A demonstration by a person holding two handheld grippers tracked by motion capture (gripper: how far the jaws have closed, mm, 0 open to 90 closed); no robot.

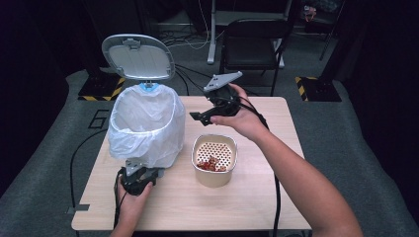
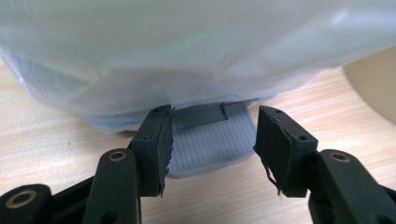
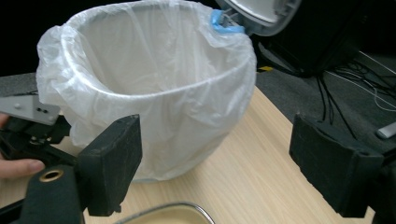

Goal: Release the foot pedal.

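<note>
Down at the near edge of the bench [image 1: 257, 207], the left gripper [image 1: 144, 174] sits low, its nose right at the foot of the bin [image 1: 146, 126]. From the left gripper view, its two black jaws stand apart with the grey ribbed pedal [image 2: 210, 142] lying between them; the pads flank the pedal's sides without pressing on it, and the pedal's tip reaches toward the camera just under the overhanging white bag [image 2: 187, 51]. That bag lines the bin and folds over its rim, so the bin's body rises directly ahead of and above this gripper. Behind the bin, the grey lid [image 1: 138, 57] stands tipped up and open, with a blue tie [image 1: 149, 88] at its hinge. Just to the right of the left gripper, a tan pot [image 1: 214, 170] holds a perforated insert and a few reddish bits [image 1: 211, 164]. The right gripper [image 1: 200, 117] is held up above the bench, beyond the pot, with its jaws spread wide and nothing between them, pointing toward the bin. From the right gripper view, the bin's open mouth lies ahead and slightly left of the jaws, the pot's rim [image 3: 168, 212] shows just below them, and the left hand [image 3: 18, 168] appears off to the left, beside the bin.
</note>
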